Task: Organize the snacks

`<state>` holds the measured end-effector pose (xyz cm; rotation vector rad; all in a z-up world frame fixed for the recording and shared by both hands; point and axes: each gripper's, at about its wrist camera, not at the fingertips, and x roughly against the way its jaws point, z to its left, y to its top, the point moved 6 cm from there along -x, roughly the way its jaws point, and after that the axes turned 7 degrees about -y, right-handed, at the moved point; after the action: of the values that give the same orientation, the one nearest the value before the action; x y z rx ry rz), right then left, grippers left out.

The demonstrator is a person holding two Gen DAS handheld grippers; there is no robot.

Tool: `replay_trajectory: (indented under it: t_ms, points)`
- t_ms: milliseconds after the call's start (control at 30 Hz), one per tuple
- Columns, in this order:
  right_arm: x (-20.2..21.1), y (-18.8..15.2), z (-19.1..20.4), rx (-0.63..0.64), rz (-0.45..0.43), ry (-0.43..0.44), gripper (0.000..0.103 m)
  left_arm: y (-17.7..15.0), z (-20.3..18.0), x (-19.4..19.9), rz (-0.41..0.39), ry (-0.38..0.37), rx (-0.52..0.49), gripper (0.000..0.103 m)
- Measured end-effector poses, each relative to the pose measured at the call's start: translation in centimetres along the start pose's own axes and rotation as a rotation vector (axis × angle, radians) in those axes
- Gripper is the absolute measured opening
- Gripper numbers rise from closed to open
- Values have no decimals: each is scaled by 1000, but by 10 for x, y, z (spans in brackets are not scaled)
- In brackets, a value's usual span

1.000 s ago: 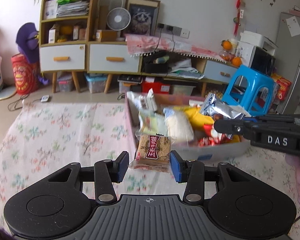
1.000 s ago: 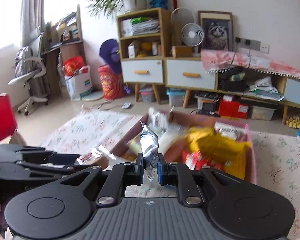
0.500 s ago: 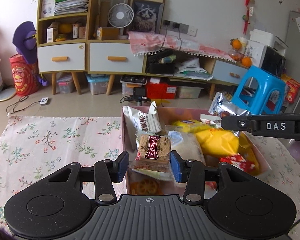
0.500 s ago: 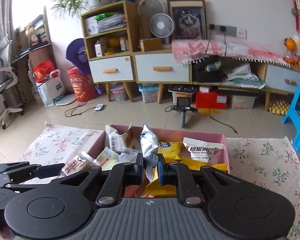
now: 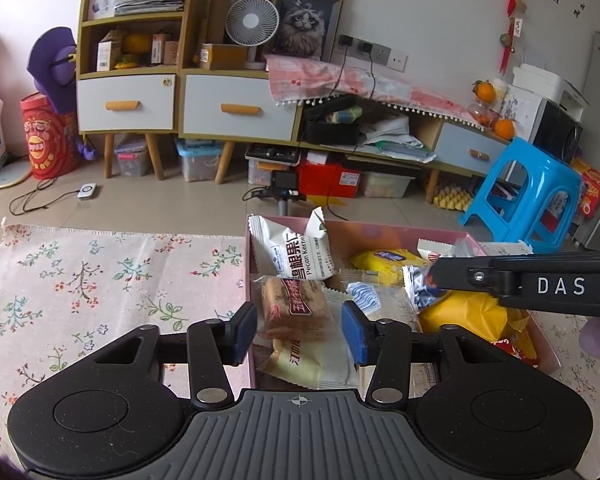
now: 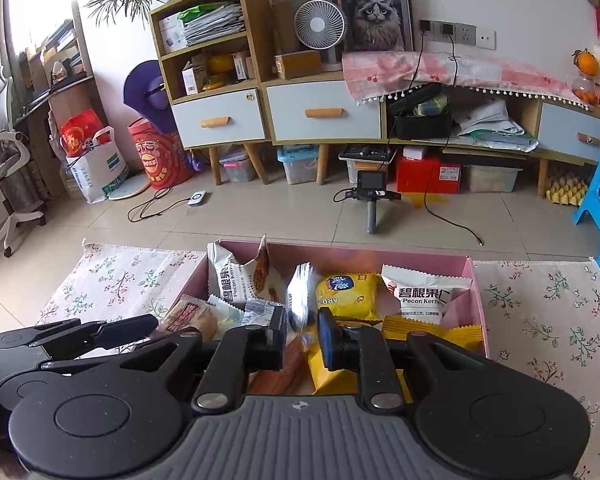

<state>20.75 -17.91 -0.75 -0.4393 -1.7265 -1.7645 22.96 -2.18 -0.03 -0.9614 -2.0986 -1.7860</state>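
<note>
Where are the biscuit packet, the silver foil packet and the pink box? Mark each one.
biscuit packet (image 5: 294,307), left wrist view, on its red label.
silver foil packet (image 6: 301,295), right wrist view, on its crinkled foil face.
pink box (image 6: 475,285), right wrist view, on its right wall.

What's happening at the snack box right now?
A person works two handheld grippers over the pink box of snacks. The left gripper has just been opening: the biscuit packet sits between its pads, apparently released, lying on other packets. The right gripper has also just been opening, and the silver foil packet stands loose between its fingers, over the box.
</note>
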Motion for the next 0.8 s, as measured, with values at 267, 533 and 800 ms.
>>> replay_trajectory:
  t_ms: [267, 533, 800]
  points:
    - [11, 4, 5, 18, -25, -5, 40, 1, -4, 8, -12, -13, -18, 68]
    - [28, 3, 5, 34, -54, -13, 53, 0, -2, 25, -16, 0, -16, 78]
    - [52, -2, -6, 14, -89, -42, 77, -10, 1, 50, -6, 22, -26, 87]
